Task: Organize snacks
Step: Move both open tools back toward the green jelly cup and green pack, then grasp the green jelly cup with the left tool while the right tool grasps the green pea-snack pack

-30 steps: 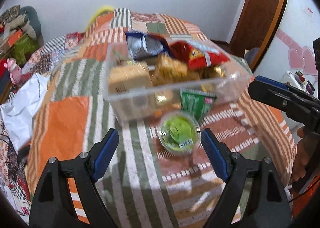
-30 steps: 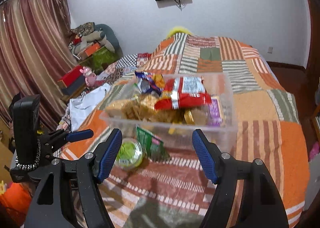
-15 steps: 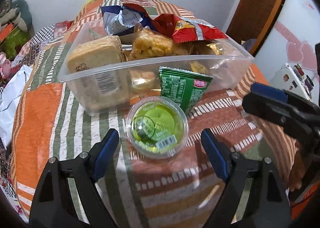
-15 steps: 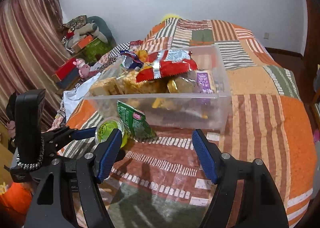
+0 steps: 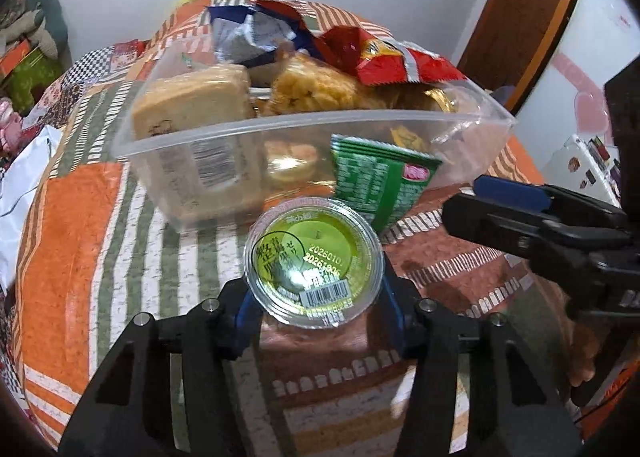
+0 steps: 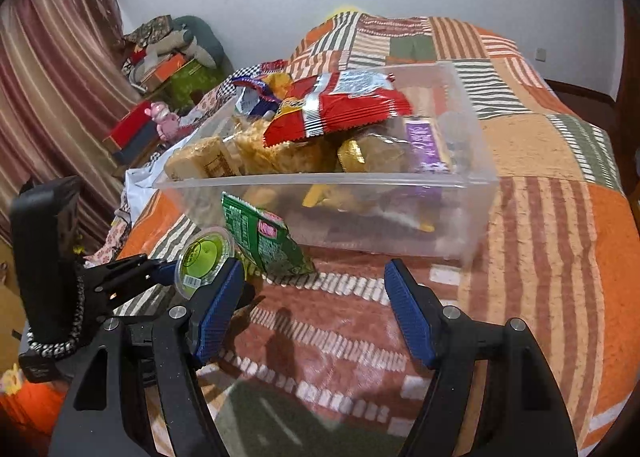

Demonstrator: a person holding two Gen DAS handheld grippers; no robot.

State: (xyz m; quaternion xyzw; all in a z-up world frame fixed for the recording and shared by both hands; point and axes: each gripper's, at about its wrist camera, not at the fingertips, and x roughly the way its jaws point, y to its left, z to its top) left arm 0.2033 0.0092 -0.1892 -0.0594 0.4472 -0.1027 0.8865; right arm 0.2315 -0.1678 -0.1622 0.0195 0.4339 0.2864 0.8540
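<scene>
My left gripper (image 5: 316,297) is shut on a green jelly cup (image 5: 314,259) with a clear rim, holding it just in front of the clear plastic bin (image 5: 280,129); the cup also shows in the right wrist view (image 6: 204,257). A green snack packet (image 5: 380,181) leans against the bin's front wall, also in the right wrist view (image 6: 264,239). The bin (image 6: 472,177) holds a red chip bag (image 6: 340,107), a blue-silver bag (image 5: 252,35), bread and other snacks. My right gripper (image 6: 314,313) is open and empty, in front of the bin.
The bin sits on a bed with a striped patchwork quilt (image 6: 540,145). Boxes and soft toys (image 6: 168,61) are piled by the curtain at left. A wooden door (image 5: 524,9) is at the right. The right gripper (image 5: 540,213) shows at the left view's right edge.
My left gripper moved forward and closed on the jelly cup, which was lying free between open fingers before. My right gripper came closer to the bin and stayed open.
</scene>
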